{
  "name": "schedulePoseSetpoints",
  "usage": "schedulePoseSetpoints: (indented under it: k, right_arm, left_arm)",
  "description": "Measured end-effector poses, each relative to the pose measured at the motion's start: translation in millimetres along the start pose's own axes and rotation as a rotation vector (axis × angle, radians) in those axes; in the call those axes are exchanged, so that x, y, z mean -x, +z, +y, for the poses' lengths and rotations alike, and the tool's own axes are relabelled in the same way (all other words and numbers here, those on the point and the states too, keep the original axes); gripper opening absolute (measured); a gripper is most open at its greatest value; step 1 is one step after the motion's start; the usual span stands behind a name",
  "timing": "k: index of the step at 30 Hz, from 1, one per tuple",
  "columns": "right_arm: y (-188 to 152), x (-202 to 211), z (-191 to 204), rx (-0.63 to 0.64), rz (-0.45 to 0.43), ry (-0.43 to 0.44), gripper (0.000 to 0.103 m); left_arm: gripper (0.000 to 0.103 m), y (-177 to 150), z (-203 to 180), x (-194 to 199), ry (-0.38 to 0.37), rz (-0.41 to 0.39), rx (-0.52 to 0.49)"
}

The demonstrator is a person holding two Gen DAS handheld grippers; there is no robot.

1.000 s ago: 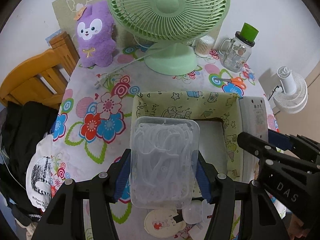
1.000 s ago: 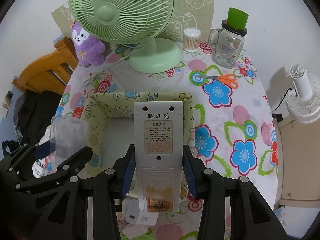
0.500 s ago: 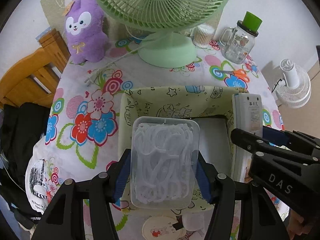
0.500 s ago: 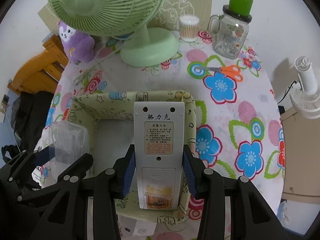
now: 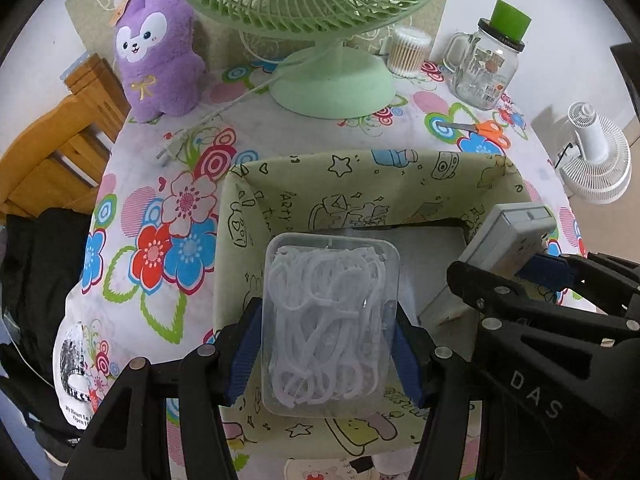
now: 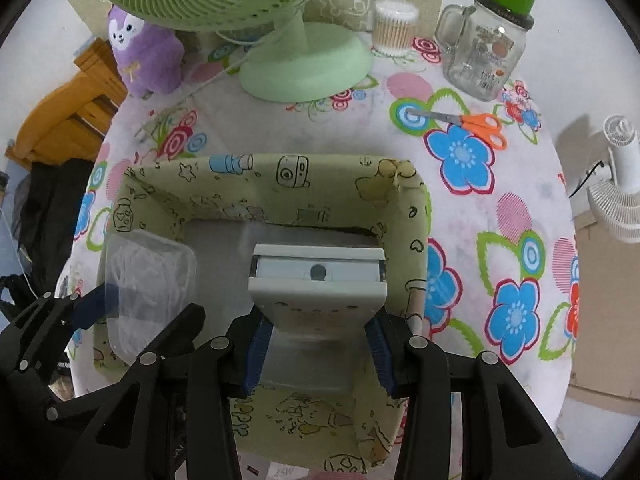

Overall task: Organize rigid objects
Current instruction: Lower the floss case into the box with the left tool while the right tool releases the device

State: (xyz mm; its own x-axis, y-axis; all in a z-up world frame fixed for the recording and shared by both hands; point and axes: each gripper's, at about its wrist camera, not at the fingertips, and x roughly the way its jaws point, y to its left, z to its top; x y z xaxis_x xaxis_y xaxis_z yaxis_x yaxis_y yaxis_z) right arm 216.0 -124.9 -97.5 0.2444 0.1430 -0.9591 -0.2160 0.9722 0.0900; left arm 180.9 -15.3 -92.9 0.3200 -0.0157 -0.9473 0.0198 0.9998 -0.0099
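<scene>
My left gripper (image 5: 326,344) is shut on a clear plastic box of white floss picks (image 5: 330,320) and holds it over the left part of a green patterned fabric bin (image 5: 360,168). My right gripper (image 6: 318,344) is shut on a grey-white remote control (image 6: 318,284), tipped nose-down inside the same bin (image 6: 280,168) on its right side. The remote also shows in the left wrist view (image 5: 504,236), and the floss box shows in the right wrist view (image 6: 148,280).
On the floral tablecloth behind the bin stand a green fan (image 5: 332,84), a purple plush toy (image 5: 158,60), a cotton swab jar (image 5: 408,52) and a glass mug jar (image 5: 486,64). Orange scissors (image 6: 476,120) lie at the right. A wooden chair (image 5: 52,152) is at left.
Both grippers moved forward over the bin. The remote tilted from flat to nose-down inside the bin, and the floss box now hangs over the bin's inside.
</scene>
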Motion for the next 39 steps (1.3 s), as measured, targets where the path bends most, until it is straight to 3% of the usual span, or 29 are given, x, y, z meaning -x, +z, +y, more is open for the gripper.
schedulePoseSetpoints:
  k: [9,11,13,18,28,31,39]
  right_arm:
    - [-1,2,2,-0.001,0.002,0.004,0.050]
    - [-1,7,4,0.003,-0.019,0.026,0.061]
    - [-1,17,8,0.011,-0.063,0.016,0.084]
    - [-1,30,13,0.042,-0.119,-0.029,0.086]
    - [-15,36,-5,-0.030,-0.106,-0.016,0.086]
    - [-20,39,-8,-0.043,-0.110,-0.014,0.086]
    - [-34,46,-14,-0.083,-0.115,-0.001,0.086]
  left_arm:
    - [0.063,2,0,-5,-0.016,0.019,0.004]
    - [0.066,2,0,-5,-0.026,0.019,0.009]
    - [0.072,2,0,-3,-0.047,0.015,0.011]
    - [0.088,2,-3,5,-0.039,-0.009,0.002]
    - [0.091,-6,-2,18,-0.035,-0.024,-0.016]
    - [0.098,-9,-3,24,0.000,-0.041,-0.026]
    - [0.098,-17,3,33,0.045,-0.045,-0.033]
